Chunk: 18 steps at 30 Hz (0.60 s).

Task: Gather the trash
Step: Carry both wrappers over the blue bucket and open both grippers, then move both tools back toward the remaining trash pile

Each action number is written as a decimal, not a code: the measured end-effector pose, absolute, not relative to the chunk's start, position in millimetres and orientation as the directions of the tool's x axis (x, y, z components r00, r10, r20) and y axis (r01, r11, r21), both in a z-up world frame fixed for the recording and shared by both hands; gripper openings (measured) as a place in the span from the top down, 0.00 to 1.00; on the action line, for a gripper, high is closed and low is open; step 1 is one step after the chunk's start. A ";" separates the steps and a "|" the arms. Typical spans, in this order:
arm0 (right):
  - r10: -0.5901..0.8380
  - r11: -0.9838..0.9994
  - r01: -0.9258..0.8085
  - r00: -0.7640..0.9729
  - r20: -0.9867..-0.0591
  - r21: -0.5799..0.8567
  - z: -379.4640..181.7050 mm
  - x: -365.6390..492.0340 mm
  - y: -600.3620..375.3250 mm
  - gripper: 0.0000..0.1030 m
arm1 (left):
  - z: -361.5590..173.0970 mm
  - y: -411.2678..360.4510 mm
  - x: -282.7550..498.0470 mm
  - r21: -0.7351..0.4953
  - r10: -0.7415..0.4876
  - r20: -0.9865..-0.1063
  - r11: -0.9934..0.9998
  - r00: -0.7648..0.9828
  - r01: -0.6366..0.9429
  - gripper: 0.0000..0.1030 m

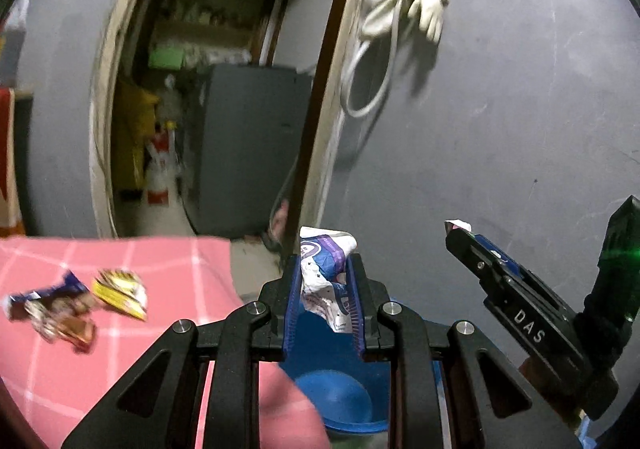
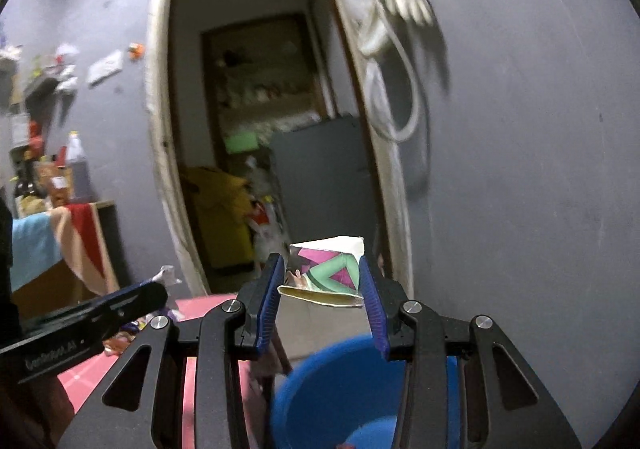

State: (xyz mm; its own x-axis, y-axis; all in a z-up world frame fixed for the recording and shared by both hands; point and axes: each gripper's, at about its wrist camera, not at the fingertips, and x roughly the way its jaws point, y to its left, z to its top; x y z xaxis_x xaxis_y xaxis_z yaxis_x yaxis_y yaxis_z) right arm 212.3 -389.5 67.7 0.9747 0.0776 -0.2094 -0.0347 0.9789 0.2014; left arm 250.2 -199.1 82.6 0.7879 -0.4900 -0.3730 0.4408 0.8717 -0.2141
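My left gripper [image 1: 324, 269] is shut on a crumpled white and purple wrapper [image 1: 326, 269] and holds it above a blue bin [image 1: 340, 401]. My right gripper [image 2: 322, 269] is shut on a flattened paper cup [image 2: 326, 273] with a pink and green print, above the same blue bin [image 2: 332, 389]. The right gripper also shows at the right of the left wrist view [image 1: 460, 233]. The left gripper shows at the left of the right wrist view [image 2: 160, 289]. A yellow wrapper [image 1: 120, 291] and a dark brown wrapper [image 1: 56, 309] lie on the pink checked cloth [image 1: 168, 261].
A grey wall [image 1: 500, 129] with a hanging white glove and cable [image 1: 404, 9] is ahead. An open doorway [image 1: 208, 109] shows a grey cabinet and shelves. A side table with bottles [image 2: 52, 185] stands at the left.
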 end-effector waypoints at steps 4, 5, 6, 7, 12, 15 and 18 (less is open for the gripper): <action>0.064 0.971 0.012 0.950 -0.306 0.241 53.8 226.2 -404.8 0.64 | 65.4 -210.7 268.1 -0.250 -0.504 -0.453 0.864 0.735 0.438 0.82; 0.064 0.969 0.021 0.941 -0.332 0.247 50.5 230.2 -407.5 0.64 | 61.3 -212.8 272.7 -0.259 -0.504 -0.470 0.864 0.725 0.432 0.82; 0.063 0.967 0.029 0.935 -0.349 0.252 48.0 232.4 -409.2 0.64 | 57.4 -215.0 277.8 -0.270 -0.505 -0.486 0.863 0.713 0.427 0.82; 0.063 0.966 0.036 0.928 -0.367 0.257 44.9 235.1 -411.3 0.64 | 54.0 -216.1 281.9 -0.279 -0.508 -0.499 0.861 0.702 0.425 0.82; 0.077 0.958 0.052 0.900 -0.428 0.282 33.2 244.2 -414.5 0.58 | 36.9 -225.1 295.6 -0.295 -0.498 -0.568 0.866 0.655 0.403 0.81; 0.086 0.955 0.055 0.889 -0.449 0.292 28.9 248.8 -415.2 0.56 | 28.5 -229.3 304.0 -0.312 -0.497 -0.599 0.867 0.629 0.388 0.78; 0.088 0.954 0.059 0.883 -0.461 0.295 28.1 252.1 -414.9 0.53 | 22.3 -225.8 307.2 -0.321 -0.496 -0.611 0.867 0.616 0.380 0.68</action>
